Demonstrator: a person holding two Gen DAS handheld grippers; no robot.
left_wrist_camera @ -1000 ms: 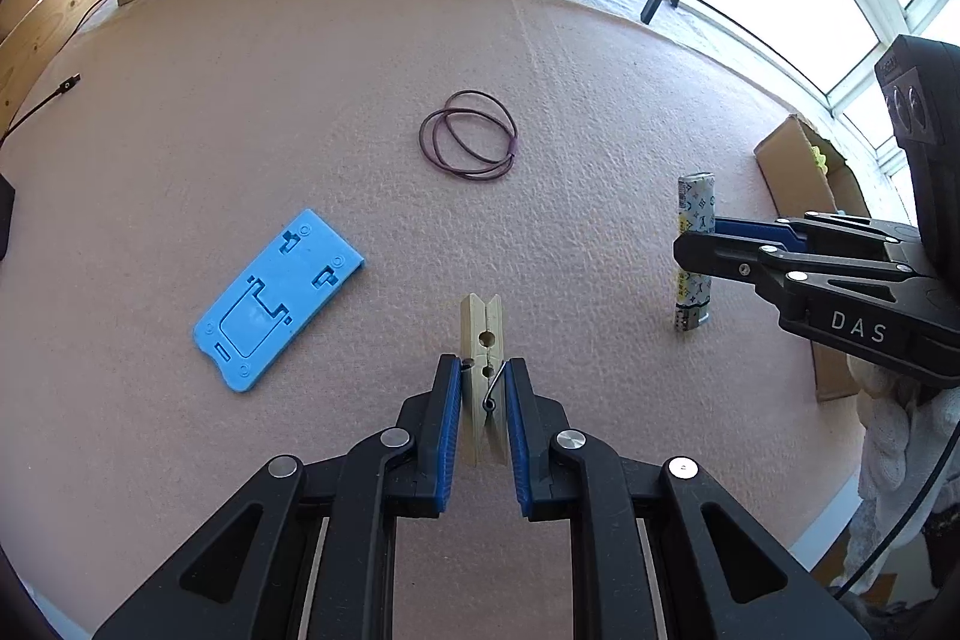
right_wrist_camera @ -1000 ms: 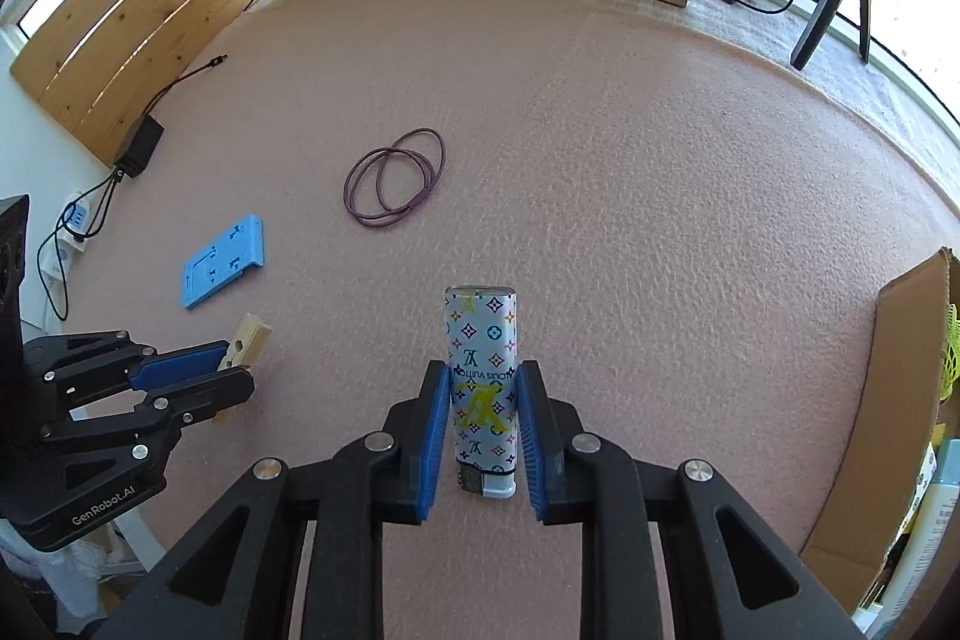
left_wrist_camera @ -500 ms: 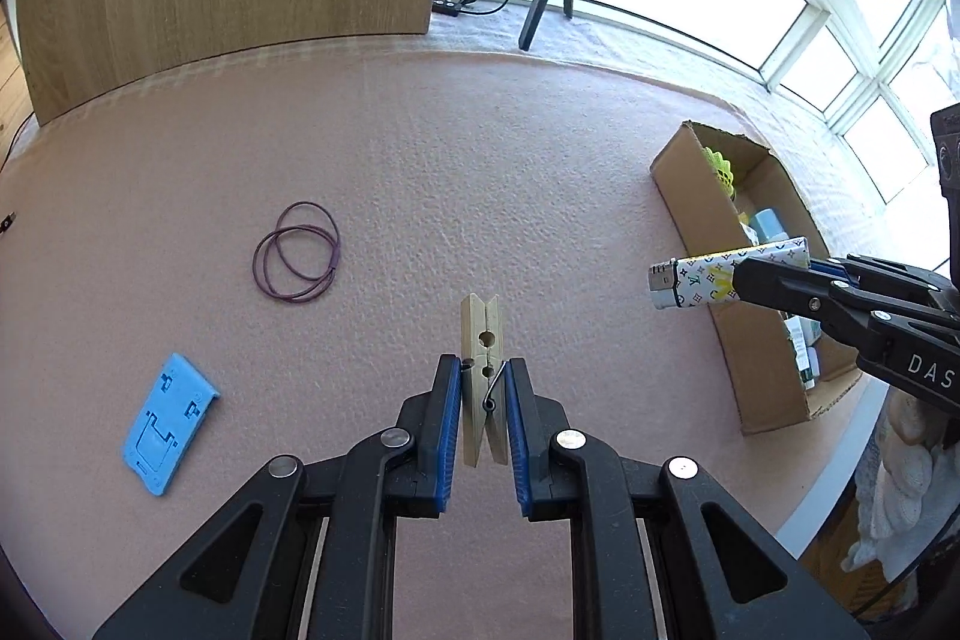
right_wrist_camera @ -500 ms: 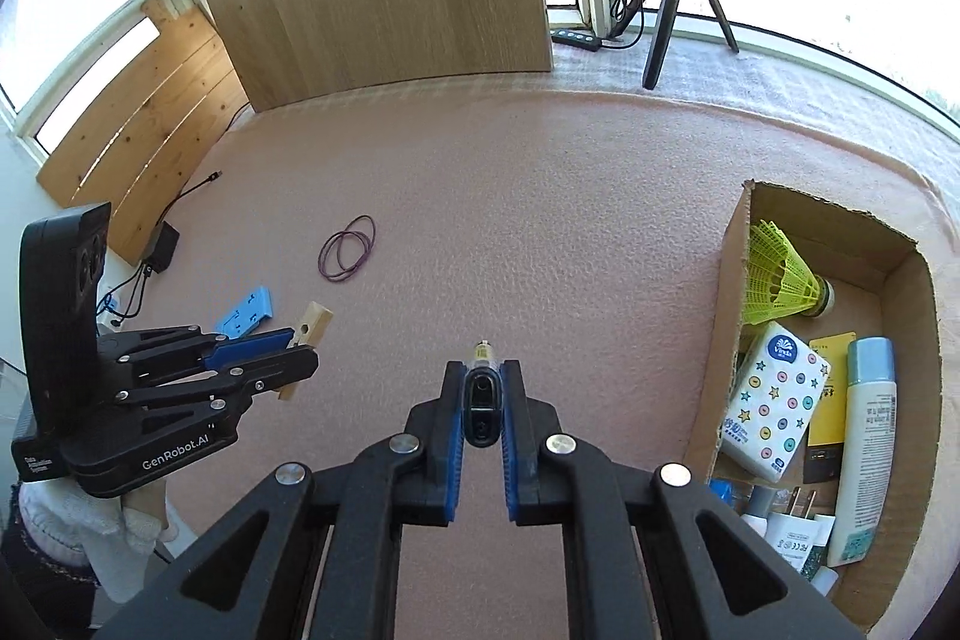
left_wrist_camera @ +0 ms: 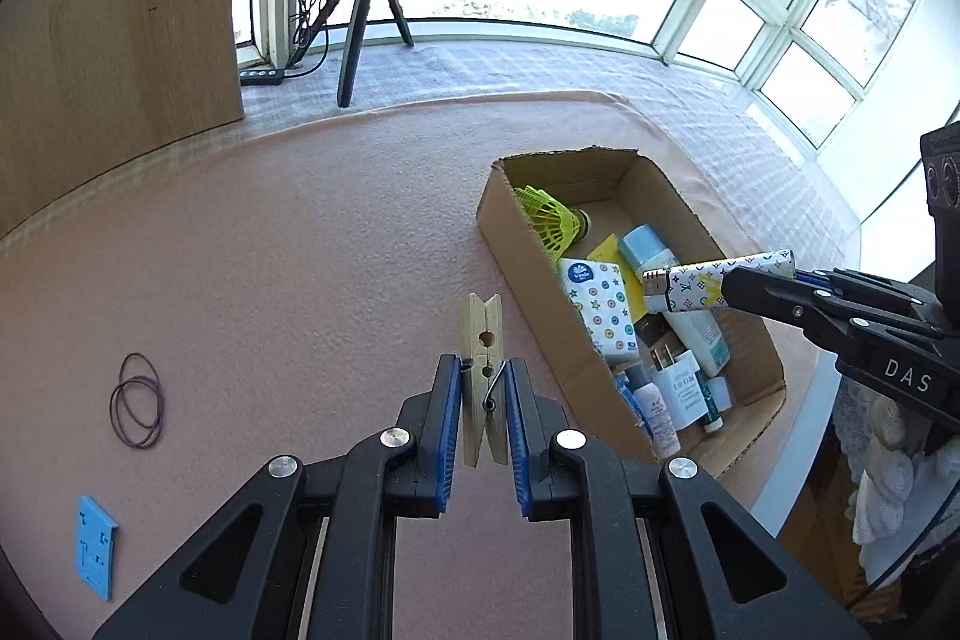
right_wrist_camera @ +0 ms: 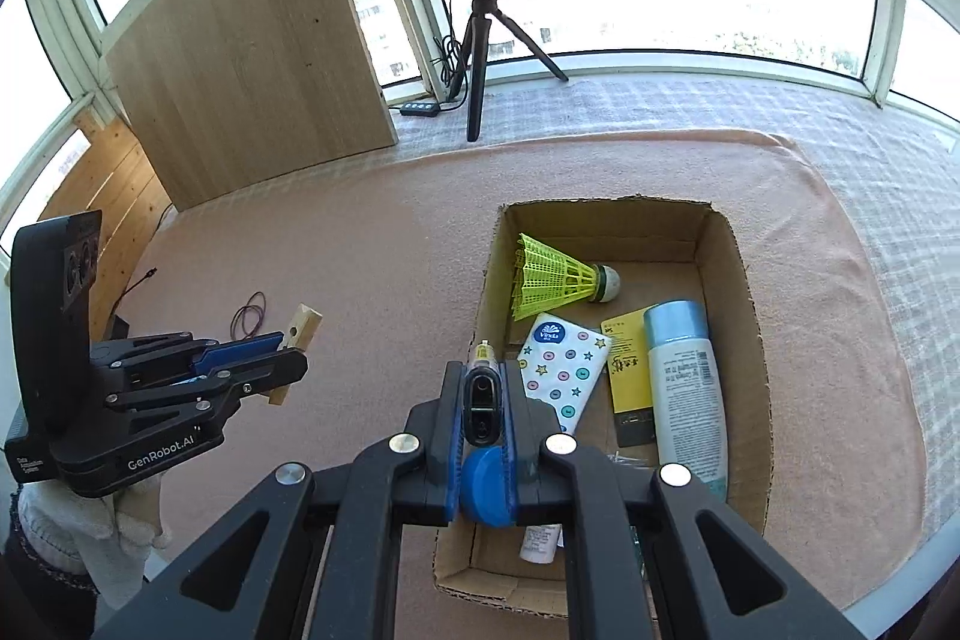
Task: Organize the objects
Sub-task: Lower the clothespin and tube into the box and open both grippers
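Bare pink mat (left_wrist_camera: pixel 300 280) left of crowded cardboard box (left_wrist_camera: pixel 522 274).

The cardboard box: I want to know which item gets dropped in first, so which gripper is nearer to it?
Right. The right gripper holds the lighter over the cardboard box; the left gripper, holding the clothespin, is beside it over the blanket.

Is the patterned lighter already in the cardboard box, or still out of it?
Out. The right gripper is shut on the lighter, holding it in the air above the cardboard box; nothing shows it resting inside.
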